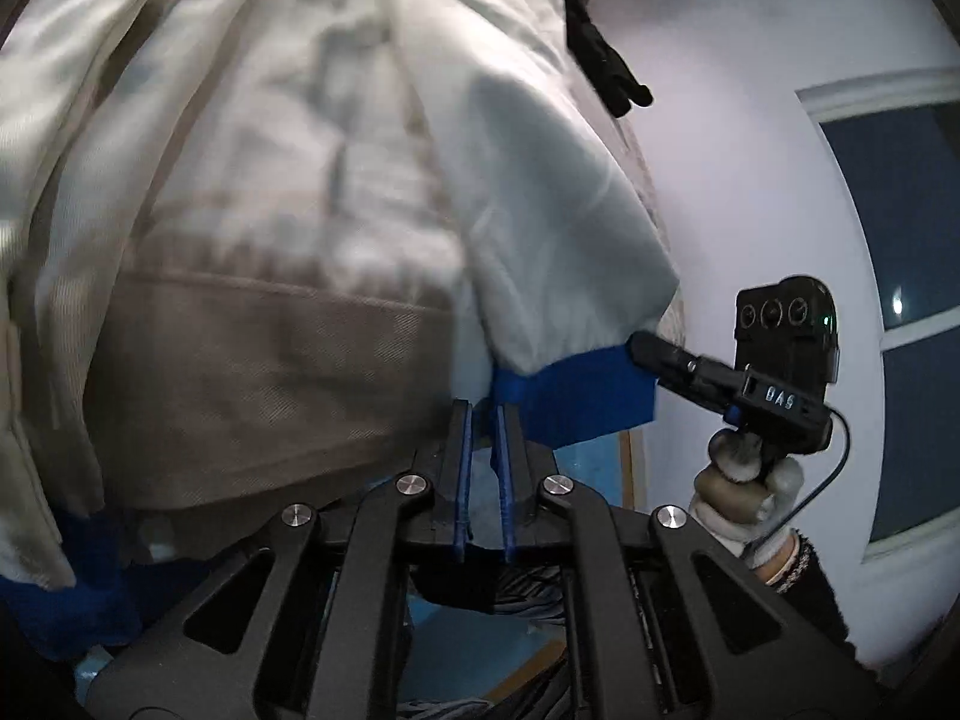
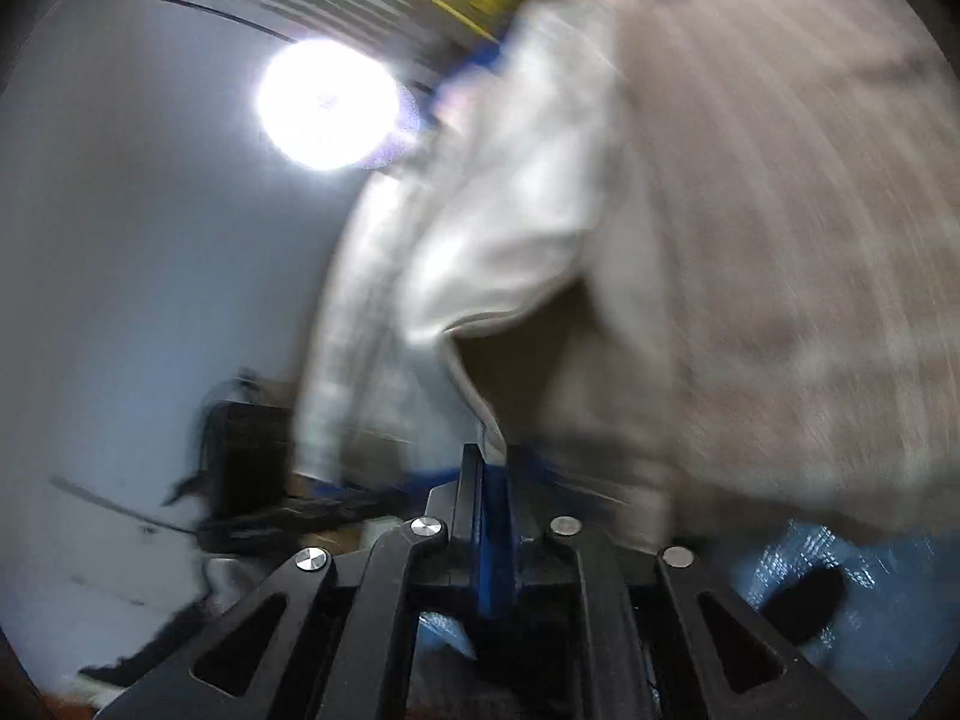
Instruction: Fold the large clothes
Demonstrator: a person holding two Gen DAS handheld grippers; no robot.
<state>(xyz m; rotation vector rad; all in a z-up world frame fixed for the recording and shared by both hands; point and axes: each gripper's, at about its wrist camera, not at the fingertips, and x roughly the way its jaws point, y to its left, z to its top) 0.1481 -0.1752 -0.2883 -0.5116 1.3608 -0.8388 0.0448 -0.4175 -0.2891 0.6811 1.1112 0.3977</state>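
A large pale grey and beige jacket [image 1: 288,228] with blue cuffs [image 1: 576,402] hangs in the air, filling the left wrist view. My left gripper [image 1: 485,414] is shut on the jacket's edge beside the blue cuff. My right gripper [image 1: 645,351] shows in that view, its fingers closed on the cuff's right end. In the blurred right wrist view the jacket [image 2: 750,240] fills the right side, and my right gripper [image 2: 487,456] is shut on its blue-edged fabric.
A white wall with a window [image 1: 900,276] is to the right. Dark clothes hang on a hanger [image 1: 600,54] behind the jacket. A bright ceiling lamp [image 2: 327,105] glares up left. A blue surface [image 2: 840,570] lies below.
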